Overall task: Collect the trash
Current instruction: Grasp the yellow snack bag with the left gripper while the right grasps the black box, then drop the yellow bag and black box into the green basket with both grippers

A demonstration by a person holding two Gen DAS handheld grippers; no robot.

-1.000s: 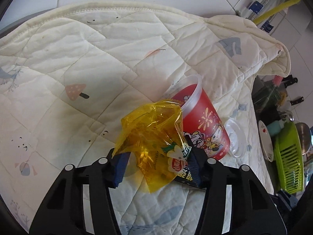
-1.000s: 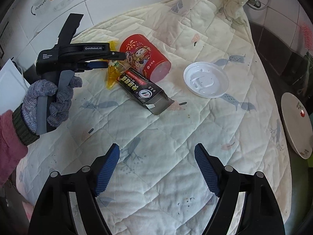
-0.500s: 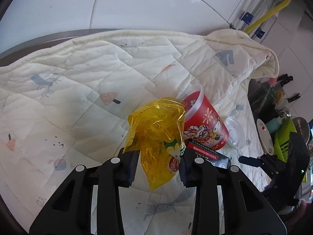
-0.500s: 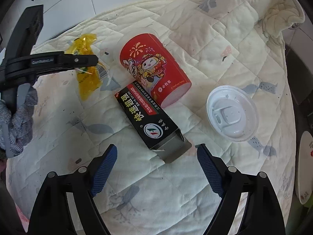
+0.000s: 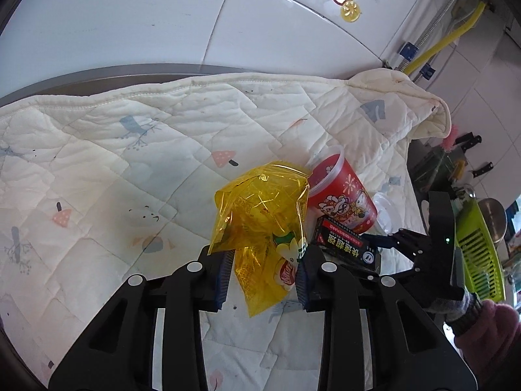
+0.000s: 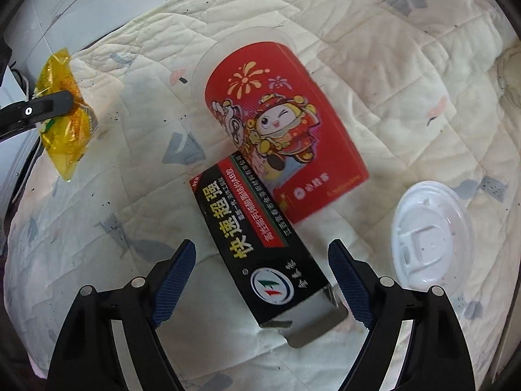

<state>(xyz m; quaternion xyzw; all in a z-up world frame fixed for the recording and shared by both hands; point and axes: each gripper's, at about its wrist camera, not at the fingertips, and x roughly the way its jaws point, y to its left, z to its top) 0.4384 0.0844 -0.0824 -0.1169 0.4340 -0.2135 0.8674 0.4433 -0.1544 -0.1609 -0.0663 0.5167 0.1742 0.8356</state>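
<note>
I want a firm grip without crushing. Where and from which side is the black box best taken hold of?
Probably across the two long side walls of the black box, near its open-flap end, coming from above. It lies flat on the quilt, its far end touching the red cup, so only the near half is free. The right gripper already straddles it, jaws just closing, pads not yet touching.

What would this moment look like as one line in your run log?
left tongs: gripping yellow wrapper | right tongs: open, closing around black box | red cup: lying on quilt

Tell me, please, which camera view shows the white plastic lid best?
The right wrist view: the white plastic lid lies whole on the quilt. The left wrist view shows only a sliver behind the red cup.
</note>
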